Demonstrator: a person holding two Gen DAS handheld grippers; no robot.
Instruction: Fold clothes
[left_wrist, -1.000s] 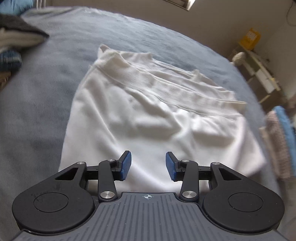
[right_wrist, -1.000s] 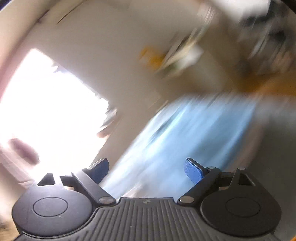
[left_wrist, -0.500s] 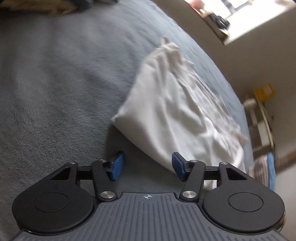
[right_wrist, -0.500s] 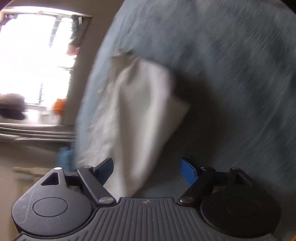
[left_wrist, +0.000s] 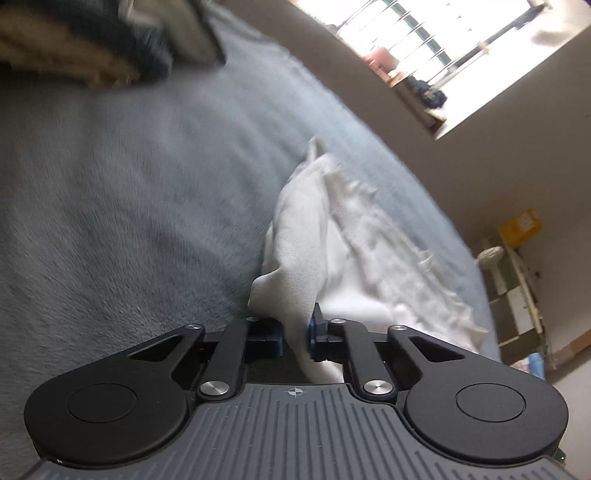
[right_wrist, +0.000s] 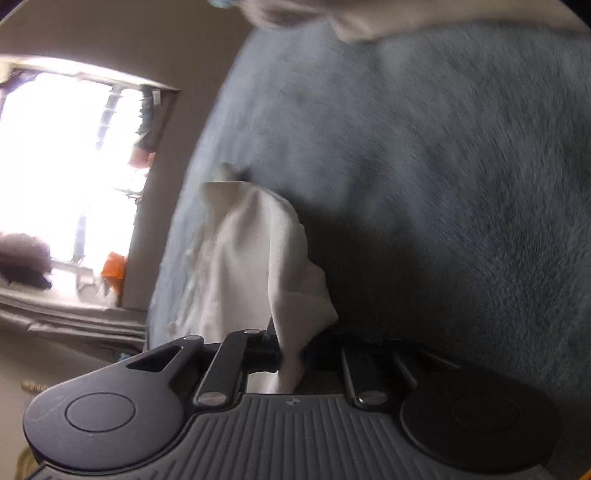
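Grey-blue fuzzy bed cover (left_wrist: 129, 206), beige wall (left_wrist: 480, 155), bright barred window (left_wrist: 424, 33), shelf unit (left_wrist: 521, 295) with yellow box (left_wrist: 519, 225)

Left tongs (left_wrist: 295, 338) clamped tight on cloth corner; right tongs (right_wrist: 291, 354) likewise, both held low.

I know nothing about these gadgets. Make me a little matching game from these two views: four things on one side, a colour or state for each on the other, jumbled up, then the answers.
Things:
1. left hand-held gripper
2. blanket
3. window
4. garment

Colour or state:
A. bright with daylight
B. white and rumpled
C. shut on a corner of cloth
D. grey-blue and fuzzy

Pairs: 1-C, 2-D, 3-A, 4-B

The right hand-held gripper also pinches the garment.
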